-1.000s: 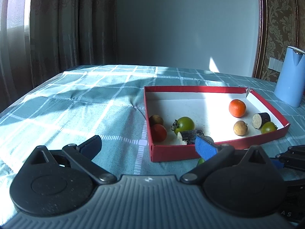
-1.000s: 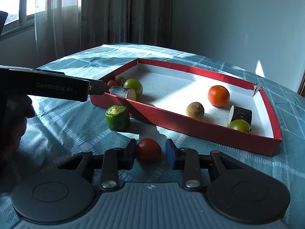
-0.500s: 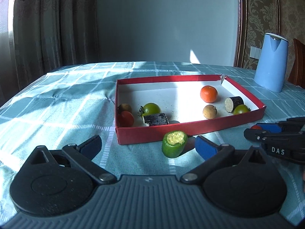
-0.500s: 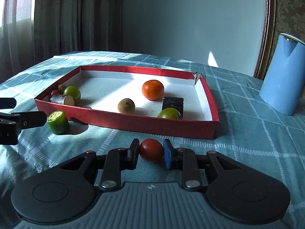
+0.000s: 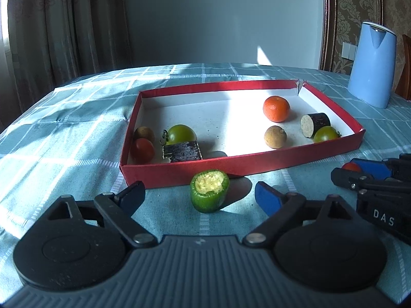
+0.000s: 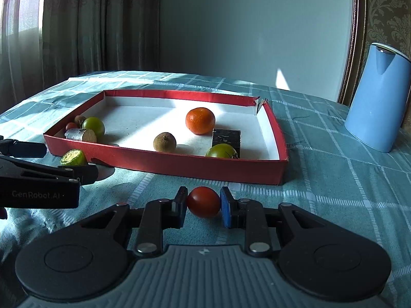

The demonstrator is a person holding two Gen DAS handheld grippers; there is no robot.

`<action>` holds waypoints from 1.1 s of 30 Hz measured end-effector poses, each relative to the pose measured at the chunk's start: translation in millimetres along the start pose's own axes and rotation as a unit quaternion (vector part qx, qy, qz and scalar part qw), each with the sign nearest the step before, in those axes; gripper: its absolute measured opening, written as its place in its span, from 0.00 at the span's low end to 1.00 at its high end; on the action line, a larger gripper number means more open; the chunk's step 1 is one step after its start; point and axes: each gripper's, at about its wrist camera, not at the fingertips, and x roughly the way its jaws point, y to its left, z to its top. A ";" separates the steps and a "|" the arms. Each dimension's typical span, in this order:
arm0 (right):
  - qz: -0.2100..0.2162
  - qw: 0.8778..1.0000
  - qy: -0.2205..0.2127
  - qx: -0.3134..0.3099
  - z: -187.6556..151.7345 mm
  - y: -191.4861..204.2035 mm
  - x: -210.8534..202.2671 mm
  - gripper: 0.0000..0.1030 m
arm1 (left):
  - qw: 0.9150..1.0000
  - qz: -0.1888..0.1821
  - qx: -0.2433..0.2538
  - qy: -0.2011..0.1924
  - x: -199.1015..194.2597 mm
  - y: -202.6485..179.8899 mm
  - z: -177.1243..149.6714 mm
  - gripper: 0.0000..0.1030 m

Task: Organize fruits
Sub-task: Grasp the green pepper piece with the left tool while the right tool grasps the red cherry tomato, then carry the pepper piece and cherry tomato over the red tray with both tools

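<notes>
A red tray holds an orange, two green tomatoes, two brown longans, a red tomato and two dark cut pieces. A cut green pepper piece stands on the cloth before the tray, between the fingers of my open left gripper. My right gripper is shut on a red cherry tomato, low, in front of the tray's near wall.
A blue kettle stands at the back right on the teal checked tablecloth. Curtains hang behind the table at left. The left gripper shows at left in the right wrist view.
The left gripper swung right and closed in until the green pepper piece sat between its fingers. The right gripper, still holding the red tomato, shifted right along the tray's front.
</notes>
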 end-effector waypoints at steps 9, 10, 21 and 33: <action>0.002 1.000 0.007 -0.002 -0.7 1.3 2.3 0.26 | 1.000 -0.004 -0.015 0.014 6.2 5.3 -0.7 0.80; 0.002 1.000 0.007 -0.001 -0.6 1.3 2.5 0.26 | 1.000 -0.004 -0.016 0.015 6.7 5.3 -0.8 0.79; 0.002 1.000 0.009 -0.002 -1.0 0.9 2.9 0.26 | 1.000 -0.008 -0.013 0.012 6.2 4.8 -1.4 0.46; 0.002 1.000 0.010 -0.002 -0.8 1.1 3.1 0.26 | 1.000 -0.027 -0.008 0.005 3.9 2.1 -2.3 0.27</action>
